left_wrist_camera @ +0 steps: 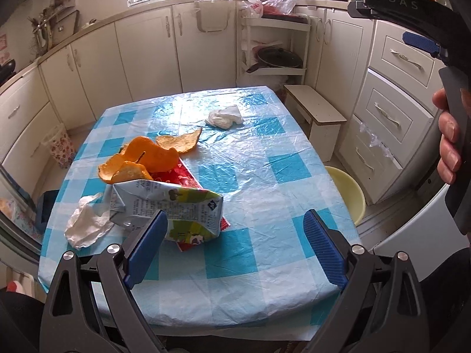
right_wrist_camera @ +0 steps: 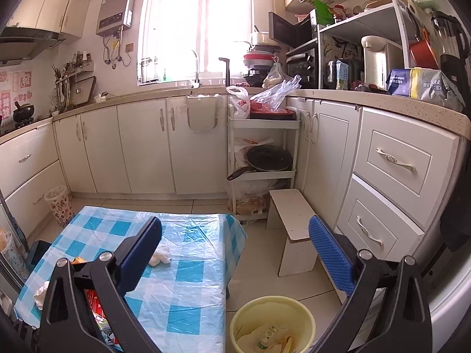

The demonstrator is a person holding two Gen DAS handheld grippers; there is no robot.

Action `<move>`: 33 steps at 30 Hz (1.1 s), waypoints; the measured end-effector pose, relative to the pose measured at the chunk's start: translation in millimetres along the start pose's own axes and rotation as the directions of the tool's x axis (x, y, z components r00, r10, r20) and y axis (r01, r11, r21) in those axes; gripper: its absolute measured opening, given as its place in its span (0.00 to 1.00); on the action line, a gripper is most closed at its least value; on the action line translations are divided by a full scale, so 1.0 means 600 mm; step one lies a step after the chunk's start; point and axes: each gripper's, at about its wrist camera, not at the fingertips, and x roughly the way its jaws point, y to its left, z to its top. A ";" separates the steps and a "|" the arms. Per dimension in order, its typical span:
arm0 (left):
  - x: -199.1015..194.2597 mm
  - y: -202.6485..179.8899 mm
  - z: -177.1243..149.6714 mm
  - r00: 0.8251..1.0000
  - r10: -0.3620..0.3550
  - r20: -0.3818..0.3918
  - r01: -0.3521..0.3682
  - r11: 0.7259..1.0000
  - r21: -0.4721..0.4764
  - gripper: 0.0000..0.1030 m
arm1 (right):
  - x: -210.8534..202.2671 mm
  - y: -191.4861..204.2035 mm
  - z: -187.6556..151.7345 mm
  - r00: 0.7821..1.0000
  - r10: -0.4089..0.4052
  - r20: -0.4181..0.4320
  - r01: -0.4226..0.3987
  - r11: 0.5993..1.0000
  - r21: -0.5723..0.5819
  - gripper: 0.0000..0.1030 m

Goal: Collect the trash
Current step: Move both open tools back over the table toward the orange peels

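Note:
On the blue checked table (left_wrist_camera: 265, 194) lie a crushed drink carton (left_wrist_camera: 164, 209), a red wrapper (left_wrist_camera: 179, 176) under it, orange peels (left_wrist_camera: 147, 156), a white tissue (left_wrist_camera: 85, 223) at the left and a second tissue (left_wrist_camera: 225, 116) farther back. My left gripper (left_wrist_camera: 235, 235) is open and empty, its left finger just in front of the carton. My right gripper (right_wrist_camera: 235, 253) is open and empty, held high over the table's right edge; it also shows in the left wrist view (left_wrist_camera: 412, 29). A yellow bin (right_wrist_camera: 272, 323) with trash inside stands on the floor at the table's right.
A small white stool (right_wrist_camera: 294, 223) stands beyond the bin. A shelf trolley (right_wrist_camera: 262, 158) with a pan, cream cabinets (right_wrist_camera: 141, 147) and drawers (right_wrist_camera: 394, 182) ring the floor. A flowered basket (right_wrist_camera: 59, 206) stands at the left.

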 end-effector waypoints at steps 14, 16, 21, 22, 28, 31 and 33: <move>-0.016 0.105 -0.007 0.998 0.069 0.006 -0.068 0.993 -0.098 0.87 | 0.019 0.066 -0.019 0.995 0.076 -0.056 -0.081 0.993 -0.086 0.93; -0.017 0.119 -0.008 0.997 0.077 0.003 -0.076 0.991 -0.114 0.87 | 0.021 0.079 -0.024 0.994 0.087 -0.064 -0.093 0.990 -0.106 0.93; -0.018 0.158 -0.012 0.995 0.096 -0.011 -0.096 0.983 -0.154 0.87 | 0.029 0.105 -0.035 0.986 0.133 -0.098 -0.147 0.979 -0.142 0.93; -0.018 0.167 -0.013 0.995 0.100 -0.012 -0.100 0.981 -0.165 0.87 | 0.030 0.109 -0.037 0.983 0.147 -0.108 -0.162 0.977 -0.141 0.93; -0.019 0.234 -0.021 0.992 0.124 -0.031 -0.128 0.962 -0.243 0.87 | 0.050 0.143 -0.055 0.947 0.254 -0.198 -0.282 0.951 -0.127 0.93; -0.011 0.267 -0.028 0.990 0.130 -0.057 -0.141 0.948 -0.284 0.87 | 0.059 0.169 -0.065 0.924 0.295 -0.241 -0.333 0.933 -0.134 0.93; -0.005 0.283 -0.034 0.987 0.141 -0.075 -0.157 0.941 -0.299 0.87 | 0.062 0.190 -0.072 0.913 0.312 -0.265 -0.359 0.921 -0.152 0.93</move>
